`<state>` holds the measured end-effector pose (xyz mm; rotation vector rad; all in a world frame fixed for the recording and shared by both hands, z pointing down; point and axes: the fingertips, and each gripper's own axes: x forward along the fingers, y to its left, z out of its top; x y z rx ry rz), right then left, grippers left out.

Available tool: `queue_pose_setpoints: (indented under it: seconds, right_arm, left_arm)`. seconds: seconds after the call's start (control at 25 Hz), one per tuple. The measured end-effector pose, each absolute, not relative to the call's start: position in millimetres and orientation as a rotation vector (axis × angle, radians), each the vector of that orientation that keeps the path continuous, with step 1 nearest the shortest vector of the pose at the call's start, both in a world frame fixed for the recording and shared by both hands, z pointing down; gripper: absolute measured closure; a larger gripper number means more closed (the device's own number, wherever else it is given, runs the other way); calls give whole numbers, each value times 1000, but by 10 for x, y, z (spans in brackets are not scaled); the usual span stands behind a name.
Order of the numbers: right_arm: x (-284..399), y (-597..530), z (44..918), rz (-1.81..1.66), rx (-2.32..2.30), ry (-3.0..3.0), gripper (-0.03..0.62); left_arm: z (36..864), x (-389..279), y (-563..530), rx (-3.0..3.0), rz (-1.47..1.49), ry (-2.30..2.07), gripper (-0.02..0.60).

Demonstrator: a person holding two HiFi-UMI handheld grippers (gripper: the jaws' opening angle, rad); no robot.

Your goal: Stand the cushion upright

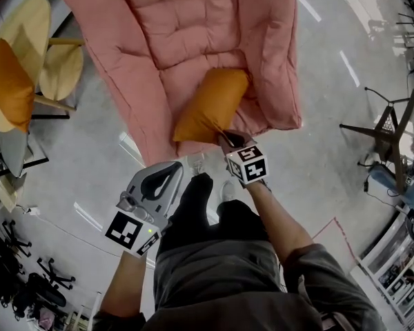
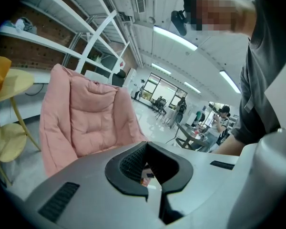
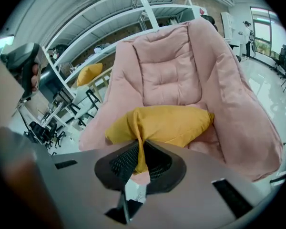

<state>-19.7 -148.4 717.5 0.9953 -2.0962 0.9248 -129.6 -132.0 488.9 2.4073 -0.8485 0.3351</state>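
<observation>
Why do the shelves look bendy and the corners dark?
Right gripper view: the wide-angle lens curves the white shelves and blackens the corners. Left gripper view: same bending, plus glare from the ceiling lights. Head view: even light, soft shadows.

Polished grey concrete floor [image 1: 324, 116], marked with white lines [image 1: 349, 68], reflective. A pink quilted armchair [image 1: 193, 26] stands centrally. Round yellow chairs [image 1: 34, 54] are to one side of it and a black metal stand [image 1: 383, 133] to the other. White shelving [image 2: 95, 37] runs along a brick wall [image 2: 33, 56]. Ceiling strip lights [image 2: 174, 37] are lit. Large windows [image 2: 164, 87] at the far end.
</observation>
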Motion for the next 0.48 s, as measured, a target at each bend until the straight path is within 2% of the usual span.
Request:
queue_pose_setpoints:
  seconds: [0.48]
  right_arm:
    - [-188, -2539, 6213, 955, 1097, -2262, 562]
  left_arm:
    - [4375, -1347, -1670, 2463, 274, -919, 571]
